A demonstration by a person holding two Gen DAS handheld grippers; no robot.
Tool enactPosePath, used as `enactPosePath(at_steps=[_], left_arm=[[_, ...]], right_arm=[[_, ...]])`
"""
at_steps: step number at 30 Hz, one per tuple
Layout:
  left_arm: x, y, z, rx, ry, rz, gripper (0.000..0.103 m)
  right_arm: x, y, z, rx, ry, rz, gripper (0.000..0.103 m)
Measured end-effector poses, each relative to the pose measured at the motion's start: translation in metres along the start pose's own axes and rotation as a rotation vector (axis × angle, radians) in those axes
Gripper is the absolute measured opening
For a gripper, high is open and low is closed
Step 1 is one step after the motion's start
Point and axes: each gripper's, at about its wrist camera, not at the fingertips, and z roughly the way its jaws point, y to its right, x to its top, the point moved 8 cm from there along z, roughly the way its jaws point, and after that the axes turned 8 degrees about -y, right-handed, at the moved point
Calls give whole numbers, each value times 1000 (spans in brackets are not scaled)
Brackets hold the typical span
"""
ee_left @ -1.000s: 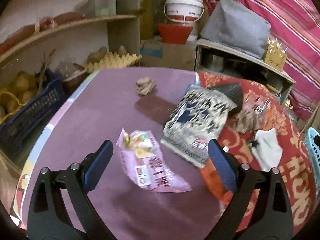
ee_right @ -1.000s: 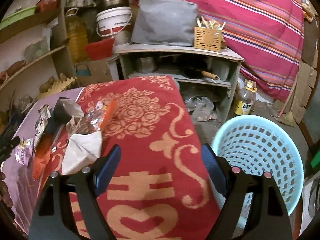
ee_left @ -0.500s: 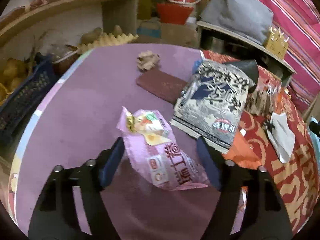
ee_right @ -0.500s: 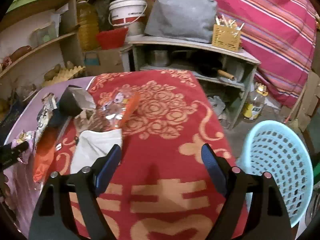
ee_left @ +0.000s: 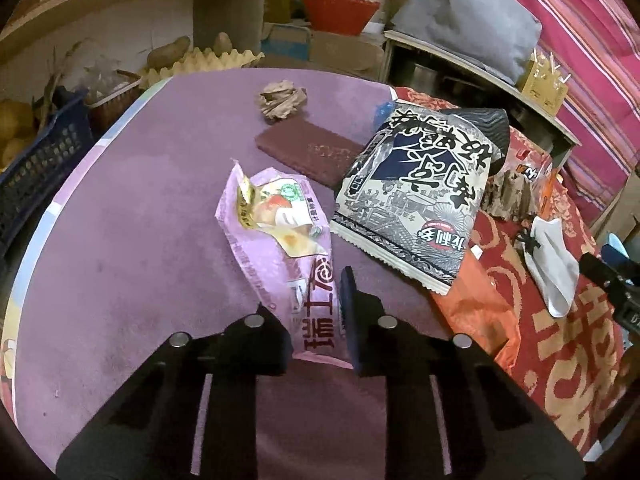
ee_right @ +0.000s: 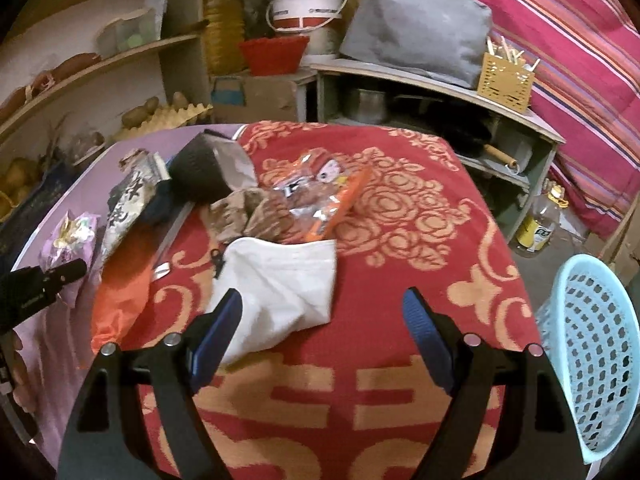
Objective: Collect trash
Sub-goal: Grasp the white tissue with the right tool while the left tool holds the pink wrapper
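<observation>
Left gripper jaws — now around pink wrapper

From the left wrist we look steeply down, close over the purple cloth-covered tabletop. From the right wrist we look down from slightly farther back over the red patterned cloth. Both views share the crumpled white cloth pouch and the black-and-white printed snack bag.

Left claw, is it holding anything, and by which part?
Yes: the left claw pinches the crinkled pink plastic snack wrapper at its near end.
</observation>
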Motion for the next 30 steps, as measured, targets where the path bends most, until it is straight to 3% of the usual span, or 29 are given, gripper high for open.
enactPosePath(at_steps=[15,17,19,23,25,30], left_arm=[[5,-25,-13,19,41,-33,16],[7,-27,-16,25,49,-34,16],[6,-28,-18,29,55,-33,16],[6,-25,-19,41,57,-24,16],[5,-23,-22,44,61,-21,16],[7,-16,-29,50,76,-10,16]], right_arm=[[-6,-6,39,-3,-109,31,80],[-7,-9,40,16,-114,27,74],[-8,-14,42,48,-125,21,61],[-8,-19,40,65,-114,-1,51],[-7,-21,38,86,-107,-1,37],[-3,-18,28,101,-68,1,24]])
